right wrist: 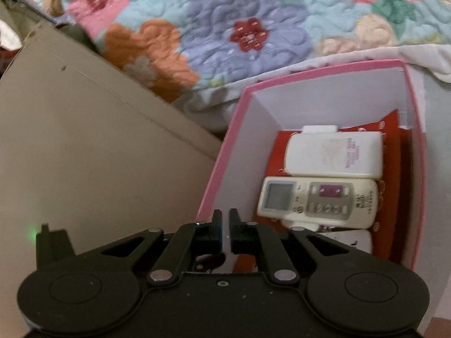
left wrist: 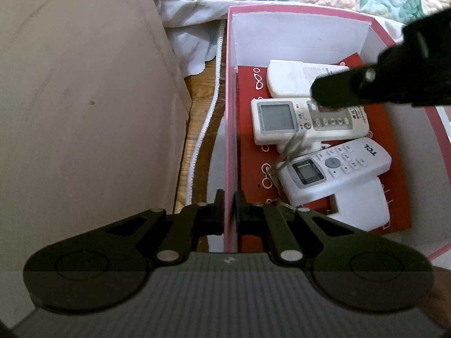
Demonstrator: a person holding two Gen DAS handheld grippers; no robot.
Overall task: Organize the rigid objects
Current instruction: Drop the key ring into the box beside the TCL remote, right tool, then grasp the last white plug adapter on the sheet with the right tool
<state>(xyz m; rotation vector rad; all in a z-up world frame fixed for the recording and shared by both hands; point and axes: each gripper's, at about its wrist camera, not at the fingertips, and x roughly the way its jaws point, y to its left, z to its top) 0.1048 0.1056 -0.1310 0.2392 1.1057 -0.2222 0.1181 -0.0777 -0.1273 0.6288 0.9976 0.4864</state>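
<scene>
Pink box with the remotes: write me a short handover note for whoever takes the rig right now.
Left gripper: shut on the near wall of the pink box, steadying it.
Right gripper: jaws a small gap apart, nothing between them, over the box's near left corner.
Things: three white remotes lie side by side in the box on a red sheet: a plain one face down at the far end, one with a grey screen in the middle, and a TCL remote nearest, resting on another white item.
Done: those remotes are in the box.
Left: no loose items are in view; check outside these views before letting go of the box.
</scene>
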